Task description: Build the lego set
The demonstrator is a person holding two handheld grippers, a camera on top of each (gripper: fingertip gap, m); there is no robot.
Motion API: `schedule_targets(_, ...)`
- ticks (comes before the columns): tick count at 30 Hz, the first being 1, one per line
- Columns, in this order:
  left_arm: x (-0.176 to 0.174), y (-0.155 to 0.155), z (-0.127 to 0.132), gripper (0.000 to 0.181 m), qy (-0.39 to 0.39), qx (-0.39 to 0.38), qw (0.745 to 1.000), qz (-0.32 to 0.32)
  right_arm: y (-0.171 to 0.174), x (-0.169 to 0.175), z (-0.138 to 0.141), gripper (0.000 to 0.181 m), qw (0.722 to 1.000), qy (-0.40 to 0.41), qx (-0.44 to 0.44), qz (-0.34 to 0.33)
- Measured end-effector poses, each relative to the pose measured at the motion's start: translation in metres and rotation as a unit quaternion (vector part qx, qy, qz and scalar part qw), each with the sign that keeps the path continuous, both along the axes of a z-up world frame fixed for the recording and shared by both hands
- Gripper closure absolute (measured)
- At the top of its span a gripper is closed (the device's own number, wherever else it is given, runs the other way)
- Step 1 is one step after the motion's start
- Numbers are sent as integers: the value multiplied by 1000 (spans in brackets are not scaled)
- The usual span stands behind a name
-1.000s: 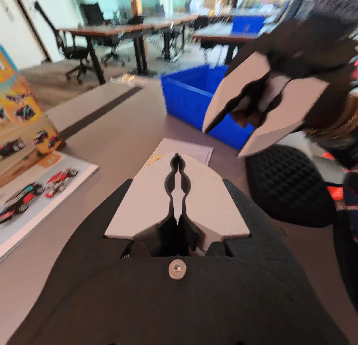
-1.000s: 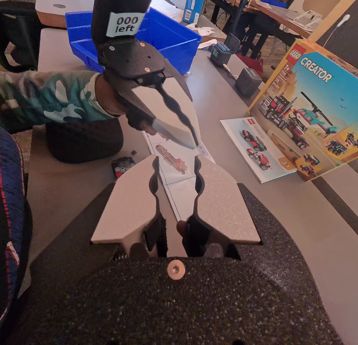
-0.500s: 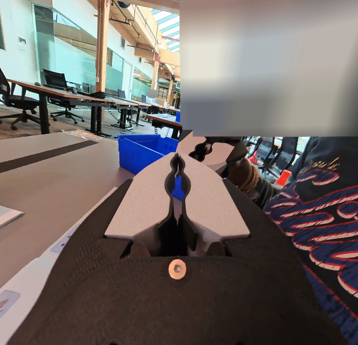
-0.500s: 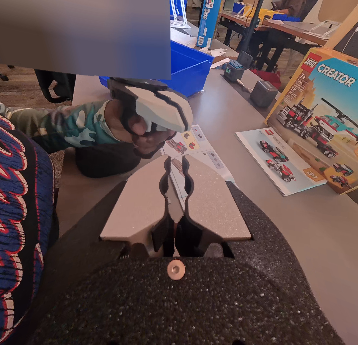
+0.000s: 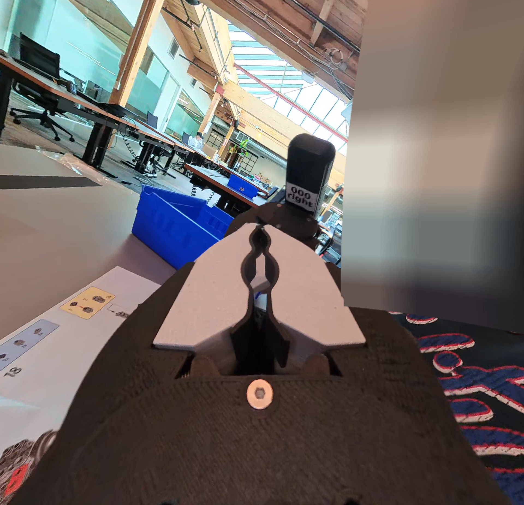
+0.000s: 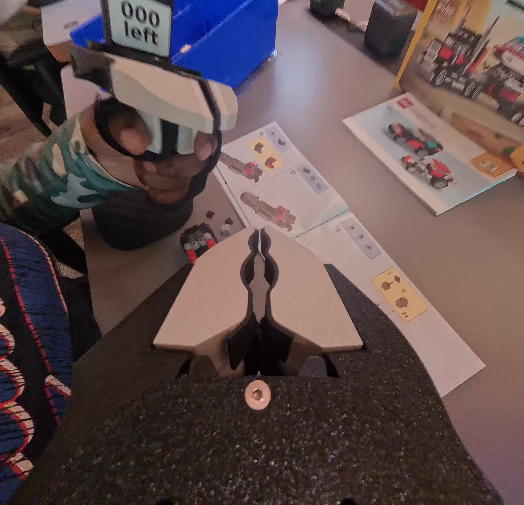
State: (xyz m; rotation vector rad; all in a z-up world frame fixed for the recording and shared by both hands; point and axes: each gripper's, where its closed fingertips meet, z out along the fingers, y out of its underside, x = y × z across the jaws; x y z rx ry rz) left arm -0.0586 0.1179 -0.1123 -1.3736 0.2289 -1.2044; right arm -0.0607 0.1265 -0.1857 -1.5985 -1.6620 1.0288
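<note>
- Left wrist view: my left gripper (image 5: 259, 230) has its fingers pressed together on nothing and tips up toward the room. No bricks show here, only the open instruction booklet (image 5: 85, 307) low on my left and the blue bin (image 5: 175, 230) beyond.
- Right wrist view: my right gripper (image 6: 259, 232) is pinched closed and empty too. The small lego build (image 6: 197, 240) lies just left of its tips, loose bricks (image 6: 225, 226) beside it. I judge the right gripper the nearer one.

Bright daylight through skylights (image 5: 272, 74), wide-angle bending at edges, motion blur on left hand-held gripper (image 6: 215, 108)
</note>
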Motion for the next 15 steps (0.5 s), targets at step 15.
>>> schedule_targets(15, 12, 17, 14, 181, 97, 44, 994, -18, 17, -20, -3, 179, 992, -53, 99, -51)
